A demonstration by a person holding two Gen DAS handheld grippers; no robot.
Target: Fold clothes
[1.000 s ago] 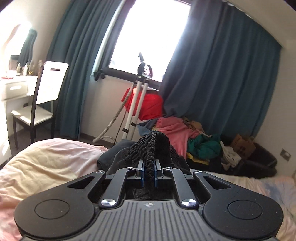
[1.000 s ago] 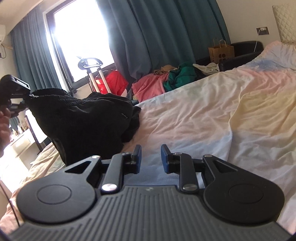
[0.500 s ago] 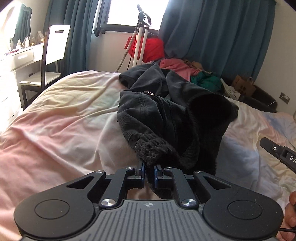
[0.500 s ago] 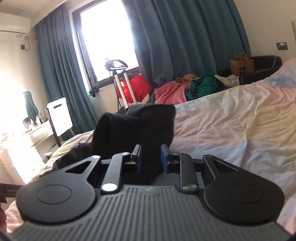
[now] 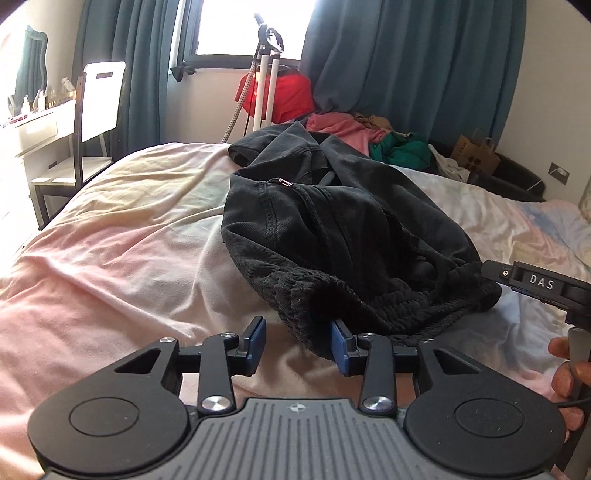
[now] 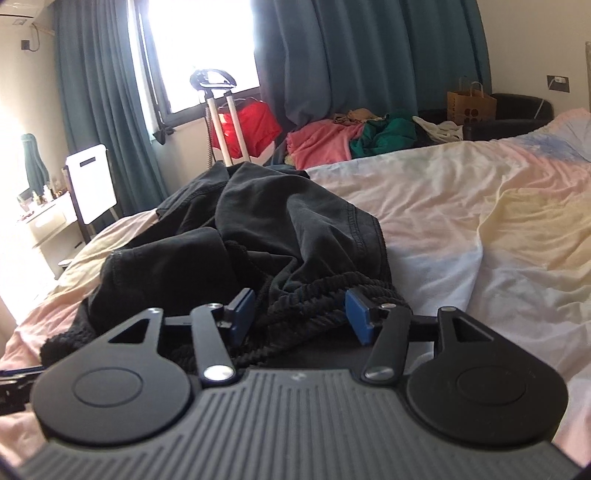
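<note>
Having let go of the ribbed waistband, my left claw and right claw both gape, leaving the black trousers crumpled on the bed at twelve o'clock, likely ready for smoothing.

You face a bed with a pastel sheet. Beyond it, teal curtains frame a bright window. A red bag sits beneath the window, behind a white stand. Right of it lie a clothes pile and a paper bag. A white chair stands at left.
</note>
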